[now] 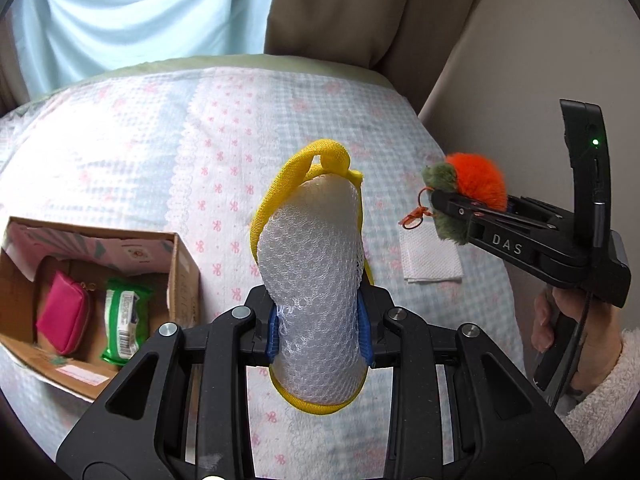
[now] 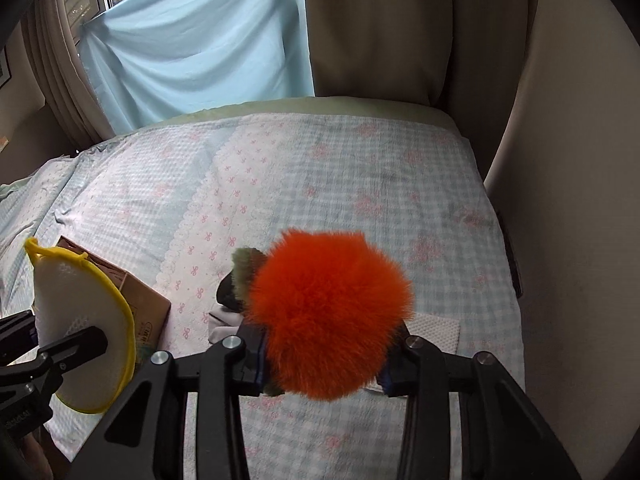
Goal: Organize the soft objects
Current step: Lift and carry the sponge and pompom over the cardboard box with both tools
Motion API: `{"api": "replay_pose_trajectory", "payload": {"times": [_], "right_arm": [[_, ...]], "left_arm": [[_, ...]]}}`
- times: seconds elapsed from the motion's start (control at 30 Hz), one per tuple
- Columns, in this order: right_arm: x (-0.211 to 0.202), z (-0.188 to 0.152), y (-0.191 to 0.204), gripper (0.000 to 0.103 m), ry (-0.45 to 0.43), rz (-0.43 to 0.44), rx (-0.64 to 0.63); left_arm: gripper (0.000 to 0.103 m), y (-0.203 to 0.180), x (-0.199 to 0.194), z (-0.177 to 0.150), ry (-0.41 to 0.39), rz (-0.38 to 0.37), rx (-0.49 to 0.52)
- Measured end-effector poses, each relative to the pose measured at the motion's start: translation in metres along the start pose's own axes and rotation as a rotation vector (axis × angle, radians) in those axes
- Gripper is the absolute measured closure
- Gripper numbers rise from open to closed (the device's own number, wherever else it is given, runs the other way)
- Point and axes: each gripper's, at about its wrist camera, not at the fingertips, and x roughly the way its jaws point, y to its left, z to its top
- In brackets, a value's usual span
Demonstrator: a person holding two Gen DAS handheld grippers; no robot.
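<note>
My left gripper [image 1: 320, 332] is shut on a white mesh sponge with a yellow rim and loop [image 1: 316, 280], held above the bed; the sponge also shows in the right wrist view [image 2: 80, 320]. My right gripper [image 2: 324, 368] is shut on a fluffy orange pompom with a green tuft [image 2: 328, 320], held above the bed; it also shows in the left wrist view [image 1: 476, 178], to the right of the sponge. An open cardboard box [image 1: 182, 268] sits on the bed at the left, holding a pink pouch [image 1: 66, 314] and a green wipes pack [image 1: 122, 320].
A folded white cloth [image 1: 430, 256] lies on the gingham bedspread [image 1: 240, 128] under the right gripper. A light blue sheet [image 2: 200, 52] and beige curtain [image 2: 380, 28] hang behind the bed. A beige wall [image 2: 580, 200] borders the right side.
</note>
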Motion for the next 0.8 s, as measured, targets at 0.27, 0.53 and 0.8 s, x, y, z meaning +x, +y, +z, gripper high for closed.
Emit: {"api": "replay_pose_trajectory", "payload": {"times": [0.27,0.53,0.8], "right_arm": [[-0.098,0.031,0.075,0.066,-0.042,0.043,-0.035],[-0.129,0.035,0.166,0.066,-0.013,0.146,-0.074],[-0.115,0.026,0.250,0.066,0.041,0.172,-0.062]], "left_arm": [[0.076,0.032,-0.094,0.021,-0.033,0.024,-0.086],[0.076,0.091,-0.165,0.031,-0.046,0.094,-0.132],[0.076,0.177,-0.190,0.022,0.008,0.120,-0.175]]}}
